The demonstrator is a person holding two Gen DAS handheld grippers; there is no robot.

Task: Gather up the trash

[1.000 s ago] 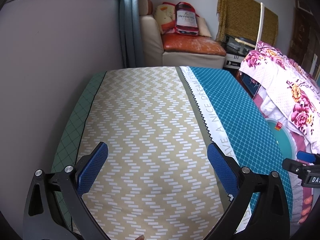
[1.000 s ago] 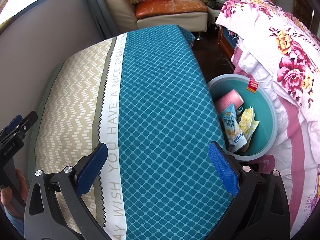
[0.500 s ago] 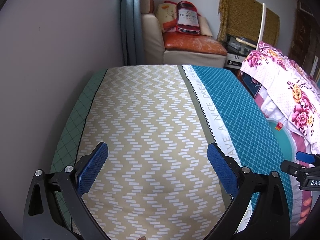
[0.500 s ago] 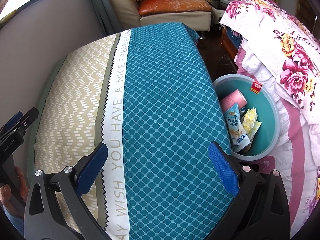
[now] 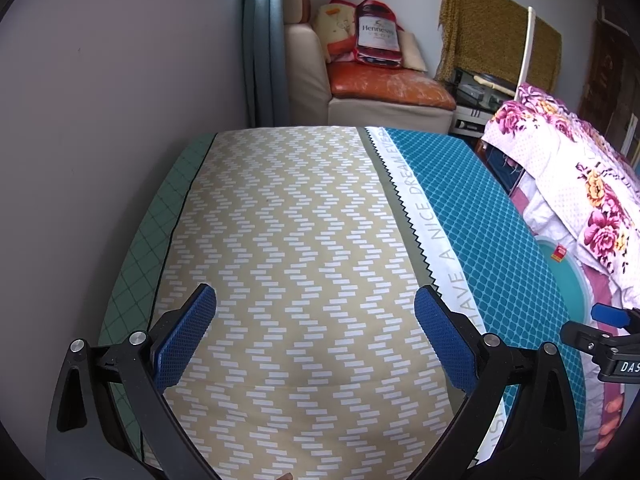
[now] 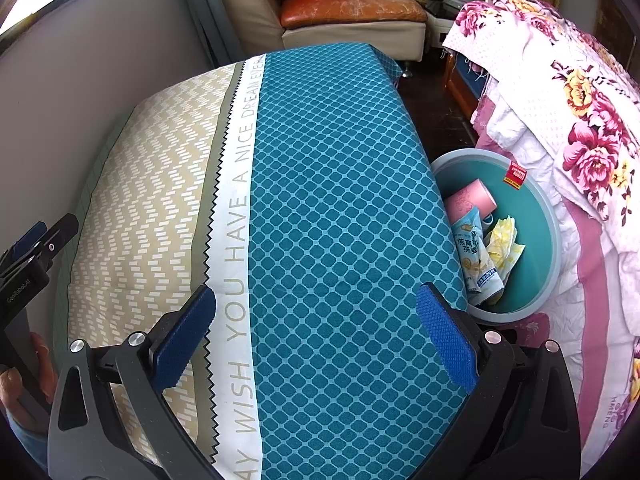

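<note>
A teal basin (image 6: 548, 240) stands on the floor right of the table; its rim also shows in the left wrist view (image 5: 568, 276). In it lie a pink cup (image 6: 470, 202), a blue snack wrapper (image 6: 476, 256) and a crumpled yellow-white paper (image 6: 504, 246). My right gripper (image 6: 316, 328) is open and empty above the teal part of the tablecloth (image 6: 340, 200), left of the basin. My left gripper (image 5: 316, 330) is open and empty above the beige zigzag part of the cloth (image 5: 288, 240). No trash shows on the tabletop.
A grey wall (image 5: 100, 120) runs along the table's left side. A floral blanket pile (image 6: 580, 100) rises right of the basin. A sofa with an orange cushion (image 5: 388, 88) and a red Hennessy bag (image 5: 378, 36) stands behind the table.
Both grippers have drawn back slightly toward me and stayed open. The basin contents have not moved.
</note>
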